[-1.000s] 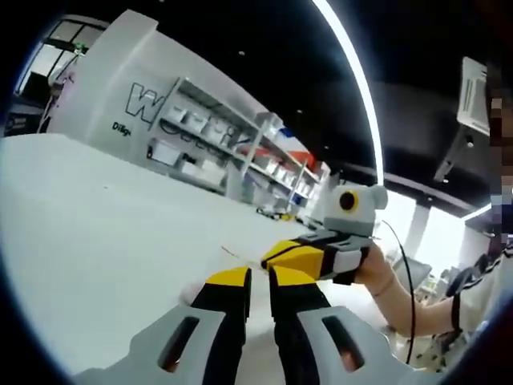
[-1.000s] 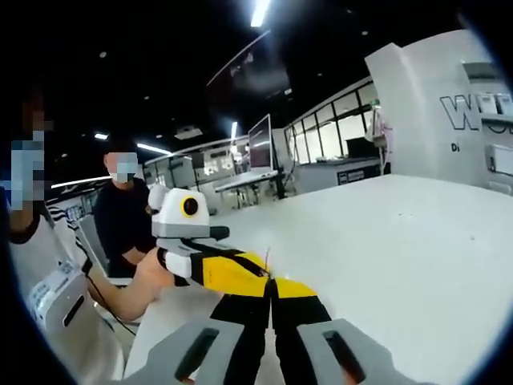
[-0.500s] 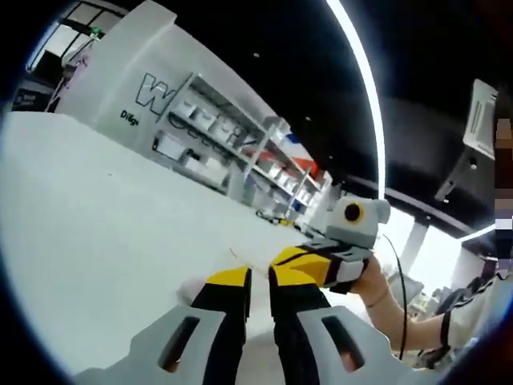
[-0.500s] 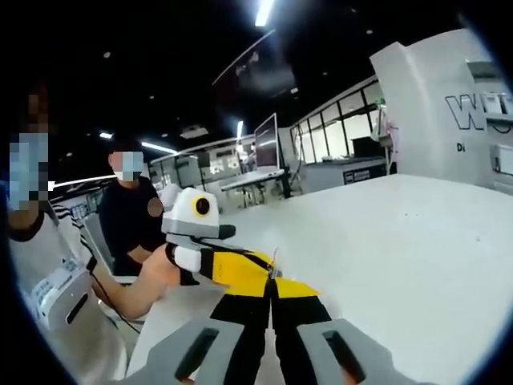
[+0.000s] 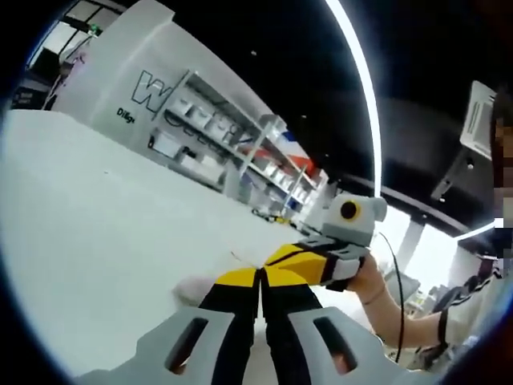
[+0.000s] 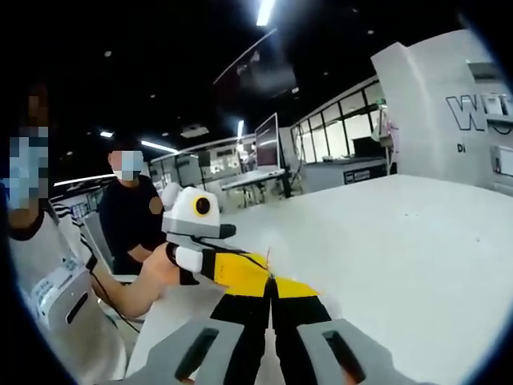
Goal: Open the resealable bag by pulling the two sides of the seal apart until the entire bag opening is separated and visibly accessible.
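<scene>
Bag edge (image 6: 269, 258) between the meeting left tongs (image 5: 260, 277) and right tongs (image 6: 272, 285).

Each view rides low behind its own tongs, close over the white bench (image 5: 96, 208): the left gripper view faces shelving (image 5: 216, 136) with the right tongs (image 5: 276, 261) meeting its tips, the right gripper view faces glazed offices (image 6: 321, 136), left tongs (image 6: 268, 277) likewise, both sharing bench.

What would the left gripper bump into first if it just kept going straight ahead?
Probably the right gripper, whose yellow tips sit right at the left gripper tips. Beyond lies the white table; depth is unclear.
</scene>
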A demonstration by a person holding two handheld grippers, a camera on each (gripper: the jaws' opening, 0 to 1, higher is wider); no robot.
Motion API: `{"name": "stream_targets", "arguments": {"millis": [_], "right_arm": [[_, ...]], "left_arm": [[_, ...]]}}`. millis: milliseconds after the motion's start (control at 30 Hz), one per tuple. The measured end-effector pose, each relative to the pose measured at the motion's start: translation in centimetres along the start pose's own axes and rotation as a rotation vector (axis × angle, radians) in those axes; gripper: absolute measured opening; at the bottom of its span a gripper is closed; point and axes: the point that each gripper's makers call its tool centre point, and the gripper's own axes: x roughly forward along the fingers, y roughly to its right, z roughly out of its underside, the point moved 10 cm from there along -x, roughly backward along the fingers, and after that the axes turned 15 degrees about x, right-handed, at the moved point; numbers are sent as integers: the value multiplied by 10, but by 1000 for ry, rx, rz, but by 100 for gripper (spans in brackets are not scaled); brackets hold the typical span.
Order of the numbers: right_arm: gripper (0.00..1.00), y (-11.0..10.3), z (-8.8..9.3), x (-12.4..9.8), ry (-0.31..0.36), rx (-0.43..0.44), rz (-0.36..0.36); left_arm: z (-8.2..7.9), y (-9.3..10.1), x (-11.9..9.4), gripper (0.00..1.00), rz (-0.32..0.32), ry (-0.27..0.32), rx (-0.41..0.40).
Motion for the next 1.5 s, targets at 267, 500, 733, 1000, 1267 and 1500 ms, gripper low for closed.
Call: {"name": "stream_targets", "arguments": {"millis": [267, 500, 733, 1000, 1267, 1500], "right_arm": [[0, 1, 0, 0, -6, -3, 8], [0, 1, 1, 1, -17, -13, 14], [0, -1, 1, 2, -35, -57, 54], [0, 0, -2, 1, -4, -107, 115], [0, -2, -2, -2, -24, -113, 98], [0, -2, -1, -2, -24, -109, 100]], "left_arm": [[0, 3, -1, 0, -13, -30, 60], [0, 6, -2, 0, -27, -59, 102], [-1, 8, -2, 0, -46, -102, 150], [2, 8, -3, 0, -47, -148, 156], [3, 10, -2, 0, -50, -141, 178], [3, 10, -2, 0, -49, -143, 182]]}}
